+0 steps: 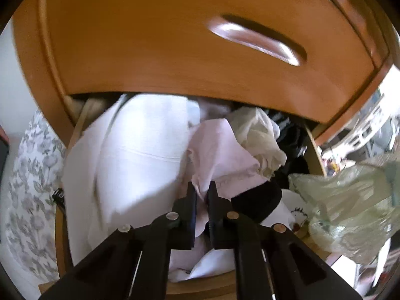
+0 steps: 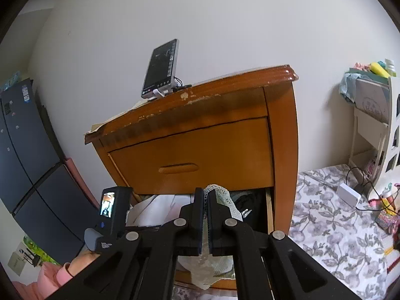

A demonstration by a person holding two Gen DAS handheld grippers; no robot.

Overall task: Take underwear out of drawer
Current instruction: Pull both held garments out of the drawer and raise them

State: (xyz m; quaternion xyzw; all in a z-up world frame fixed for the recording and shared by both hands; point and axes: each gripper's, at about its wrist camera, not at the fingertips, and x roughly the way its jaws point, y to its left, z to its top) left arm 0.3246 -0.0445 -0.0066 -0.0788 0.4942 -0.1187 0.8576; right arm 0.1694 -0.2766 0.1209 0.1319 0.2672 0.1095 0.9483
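The lower drawer [image 1: 72, 135] of a wooden nightstand [image 2: 282, 135] stands pulled out, full of crumpled clothes. In the left wrist view my left gripper [image 1: 202, 187] is shut on a pale pink garment [image 1: 220, 150] that lies over a big white cloth [image 1: 130, 155]. A cream garment [image 1: 260, 137] and black clothes [image 1: 292, 140] lie to its right. In the right wrist view my right gripper [image 2: 205, 193] is shut on a whitish lace underwear [image 2: 220, 192], lifted in front of the drawer, its cloth hanging down between the fingers. The left gripper's camera unit [image 2: 113, 210] shows at lower left.
The closed upper drawer [image 1: 175, 45] with its carved handle [image 1: 257, 42] overhangs the clothes. A phone on a stand [image 2: 161, 68] sits on the nightstand top. A flowered bedspread [image 2: 332, 220] lies to the right, a plastic bag [image 1: 350, 200] beside the drawer, a dark fridge [image 2: 22, 155] at left.
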